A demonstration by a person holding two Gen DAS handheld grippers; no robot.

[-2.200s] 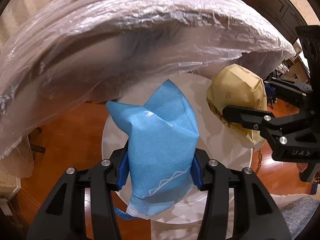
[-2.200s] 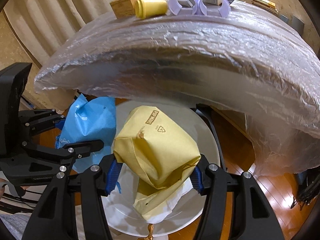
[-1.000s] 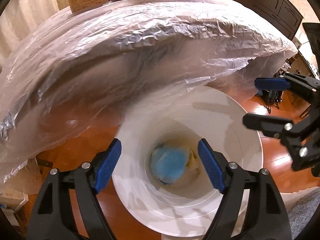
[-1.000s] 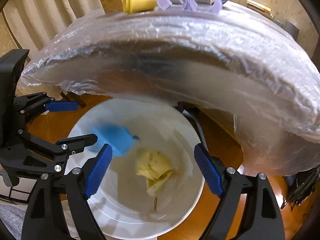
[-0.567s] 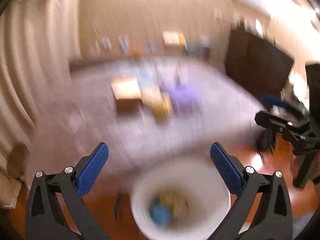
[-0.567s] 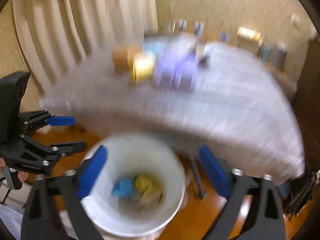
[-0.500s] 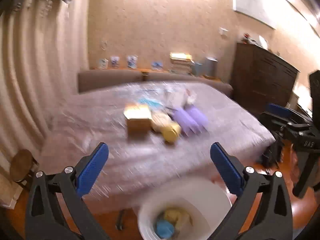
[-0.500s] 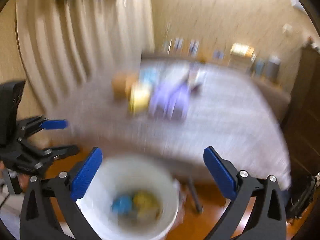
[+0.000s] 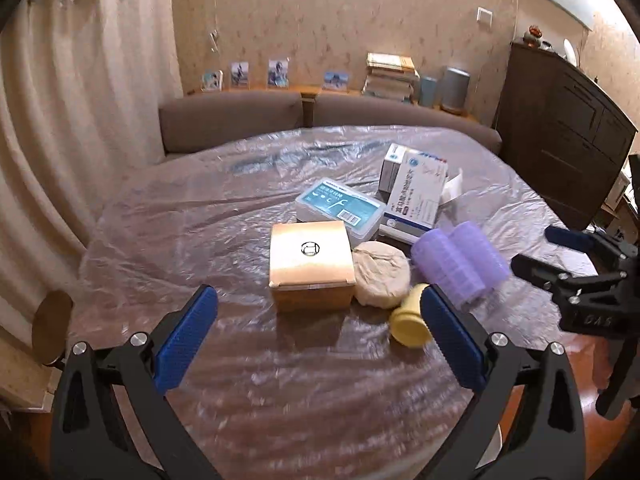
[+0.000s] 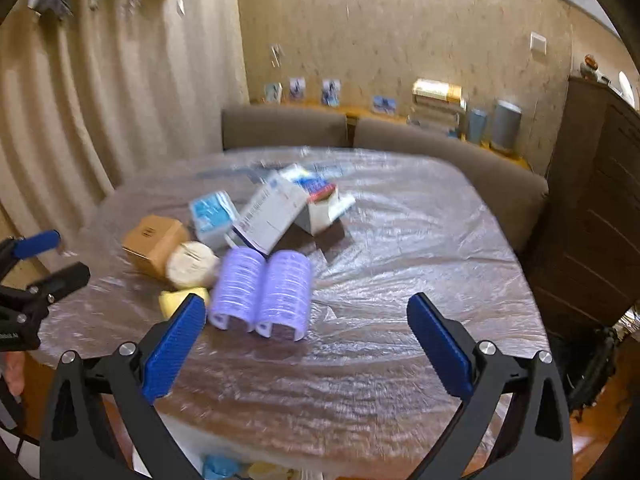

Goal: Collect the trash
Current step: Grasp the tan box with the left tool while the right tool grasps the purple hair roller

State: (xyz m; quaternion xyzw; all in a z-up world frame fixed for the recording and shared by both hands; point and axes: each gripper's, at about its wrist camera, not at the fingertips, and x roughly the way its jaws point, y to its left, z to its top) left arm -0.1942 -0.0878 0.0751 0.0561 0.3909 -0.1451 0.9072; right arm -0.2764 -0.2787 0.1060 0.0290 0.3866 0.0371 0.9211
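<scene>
My left gripper [image 9: 318, 332] is open and empty above the near edge of the plastic-covered table [image 9: 200, 220]. My right gripper [image 10: 306, 338] is open and empty too, to its right. On the table lie a brown cardboard box [image 9: 311, 265], a round beige wad [image 9: 382, 274], a yellow cap-like piece [image 9: 412, 316], two purple hair rollers [image 9: 460, 260], a clear plastic case [image 9: 340, 208] and white-blue boxes [image 9: 416, 196]. The rollers [image 10: 264, 292] and box [image 10: 154, 242] also show in the right wrist view. The blue and yellow trash [image 10: 224, 468] shows at the bottom edge, below the table.
A brown sofa [image 9: 240, 120] stands behind the table. A dark cabinet [image 9: 560, 140] is at the right. Curtains [image 9: 60, 140] hang at the left. Books and canisters [image 9: 400, 76] sit on a shelf by the wall.
Both grippers let go of the blue and yellow bags into the white bin, opened wide, and rose from under the table edge to above the tabletop.
</scene>
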